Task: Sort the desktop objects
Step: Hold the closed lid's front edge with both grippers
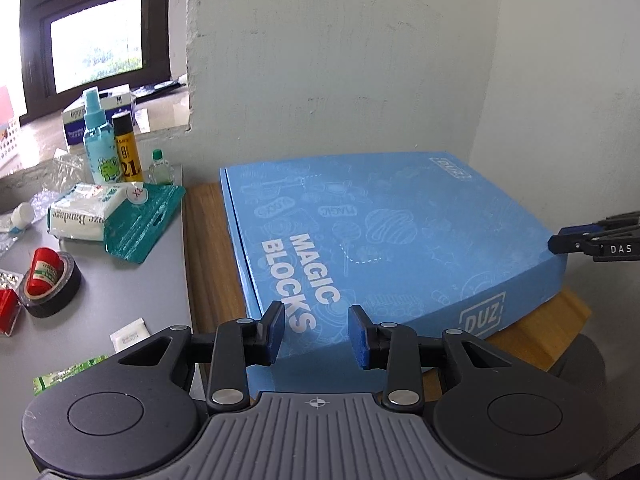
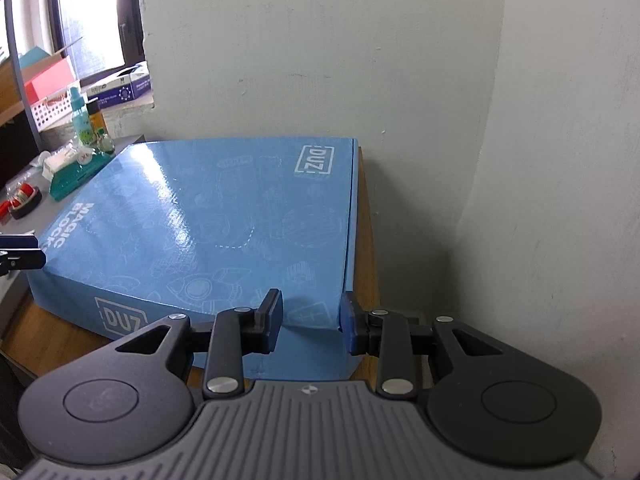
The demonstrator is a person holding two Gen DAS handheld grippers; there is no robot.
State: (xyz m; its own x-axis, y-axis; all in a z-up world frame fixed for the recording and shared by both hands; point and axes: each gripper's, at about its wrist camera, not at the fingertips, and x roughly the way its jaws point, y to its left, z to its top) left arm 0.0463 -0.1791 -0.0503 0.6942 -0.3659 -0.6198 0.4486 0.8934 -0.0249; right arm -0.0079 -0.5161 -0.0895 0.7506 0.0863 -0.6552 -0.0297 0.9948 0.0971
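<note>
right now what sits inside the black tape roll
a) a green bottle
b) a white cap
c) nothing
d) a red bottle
d: in the left wrist view a red bottle with a green label lies in the ring of the tape roll.

A pale plaster wall (image 1: 360, 60) and a dark-framed window (image 1: 92, 36) stand behind.
</note>
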